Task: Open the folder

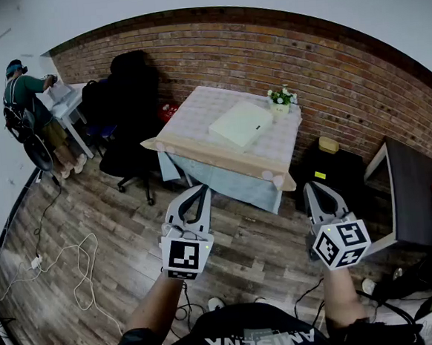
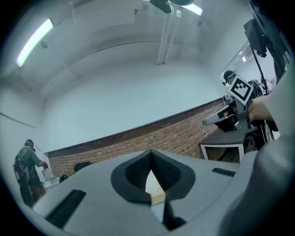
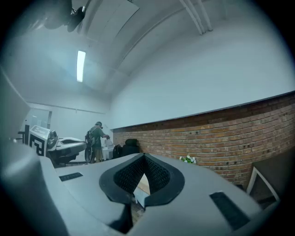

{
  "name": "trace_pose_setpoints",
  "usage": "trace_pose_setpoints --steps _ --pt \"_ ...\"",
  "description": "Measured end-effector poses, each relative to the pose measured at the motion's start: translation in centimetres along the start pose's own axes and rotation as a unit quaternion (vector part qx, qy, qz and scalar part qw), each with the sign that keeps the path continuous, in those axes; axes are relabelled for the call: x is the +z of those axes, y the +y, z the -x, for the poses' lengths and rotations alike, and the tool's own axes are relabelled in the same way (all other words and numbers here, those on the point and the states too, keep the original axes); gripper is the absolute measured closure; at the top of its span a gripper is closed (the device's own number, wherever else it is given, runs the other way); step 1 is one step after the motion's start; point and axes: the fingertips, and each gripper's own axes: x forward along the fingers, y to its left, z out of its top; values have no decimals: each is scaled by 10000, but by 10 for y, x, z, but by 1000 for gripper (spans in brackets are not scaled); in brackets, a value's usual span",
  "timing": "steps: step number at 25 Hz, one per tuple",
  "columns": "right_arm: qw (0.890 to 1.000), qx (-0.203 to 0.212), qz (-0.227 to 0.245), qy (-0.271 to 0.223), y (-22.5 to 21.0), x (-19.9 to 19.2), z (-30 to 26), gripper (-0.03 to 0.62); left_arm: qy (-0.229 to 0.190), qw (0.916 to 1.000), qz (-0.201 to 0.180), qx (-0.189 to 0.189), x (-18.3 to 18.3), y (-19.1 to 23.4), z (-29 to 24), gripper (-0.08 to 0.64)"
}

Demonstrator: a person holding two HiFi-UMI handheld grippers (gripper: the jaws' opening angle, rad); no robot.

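A brick wall [image 1: 266, 52] runs behind a cloth-covered table [image 1: 190, 125], with white wall [image 3: 207, 78] above it. The floor [image 1: 116, 228] is dark wood planks, with loose cables [image 1: 67, 261] at left. A black office chair [image 1: 125, 101] stands left of the table and a dark desk [image 1: 418, 182] stands at right. A strip light [image 3: 81, 66] glows on the ceiling.

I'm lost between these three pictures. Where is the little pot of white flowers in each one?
Head view: the pot of white flowers stands on the table's far right corner, upper middle of the picture.
Left gripper view: not in it.
Right gripper view: right of centre, small, in front of the bricks.
Shared landmark: the brick wall, seen in all three.
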Motion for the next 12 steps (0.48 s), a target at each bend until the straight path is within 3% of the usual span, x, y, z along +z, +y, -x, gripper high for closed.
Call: trace_pose_setpoints --steps 7,12 --pt "10000 -2 46 -6 5 4 -2 552 169 9993 -289 -139 -4 -5 -3 549" --pt "10000 -48 49 -42 7 6 0 552 170 9993 -292 -176 -5 -5 -1 549"
